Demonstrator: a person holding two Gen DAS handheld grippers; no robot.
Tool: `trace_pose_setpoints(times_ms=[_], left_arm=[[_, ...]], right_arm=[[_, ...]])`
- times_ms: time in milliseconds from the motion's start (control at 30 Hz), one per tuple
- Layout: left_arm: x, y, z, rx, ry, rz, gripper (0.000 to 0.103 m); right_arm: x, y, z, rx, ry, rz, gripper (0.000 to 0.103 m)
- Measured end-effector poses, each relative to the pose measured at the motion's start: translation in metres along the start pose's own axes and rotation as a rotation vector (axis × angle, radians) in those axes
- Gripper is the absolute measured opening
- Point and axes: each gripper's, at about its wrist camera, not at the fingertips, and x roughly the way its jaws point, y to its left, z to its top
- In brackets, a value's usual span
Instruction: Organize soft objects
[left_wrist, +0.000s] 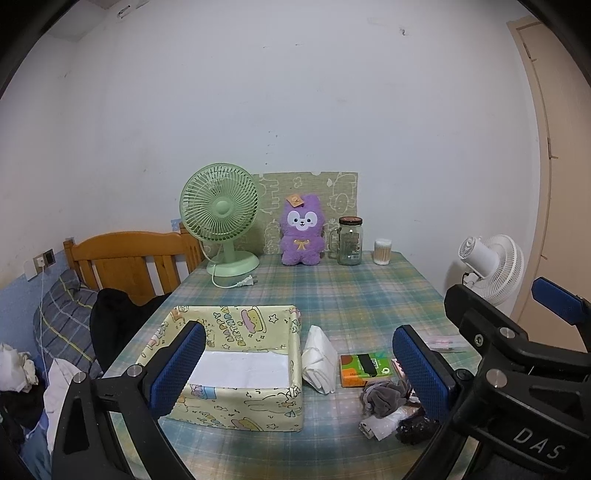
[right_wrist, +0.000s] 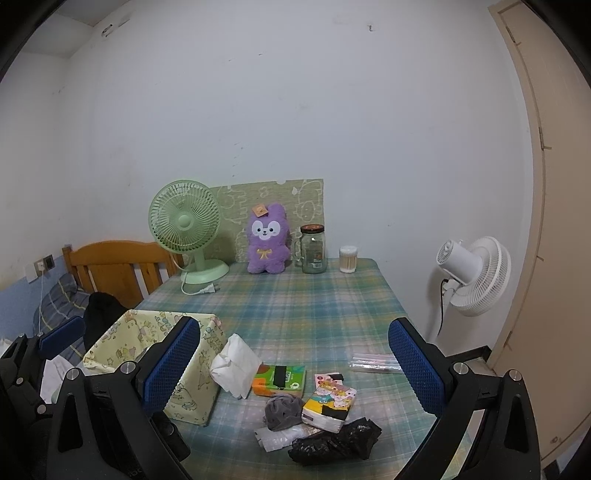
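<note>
grey cloth between open right gripper fingers

At the far edge of my plaid table, around twelve o'clock, a green desk fan stands with its plug lying loose on the cloth. Just beside it toward one o'clock sits a glass jar with a dark lid, then a tub of cotton swabs. A white floor fan stands off the table at two o'clock. A wooden headboard rises at ten o'clock.
</note>
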Motion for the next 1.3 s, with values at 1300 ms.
trace_pose_setpoints(times_ms=[1300], left_arm=[[0.051,-0.045,-0.039,-0.007,0.128,-0.093,0.098]], right_arm=[[0.037,-0.039,-0.039,-0.001,0.052,-0.001,0.099]])
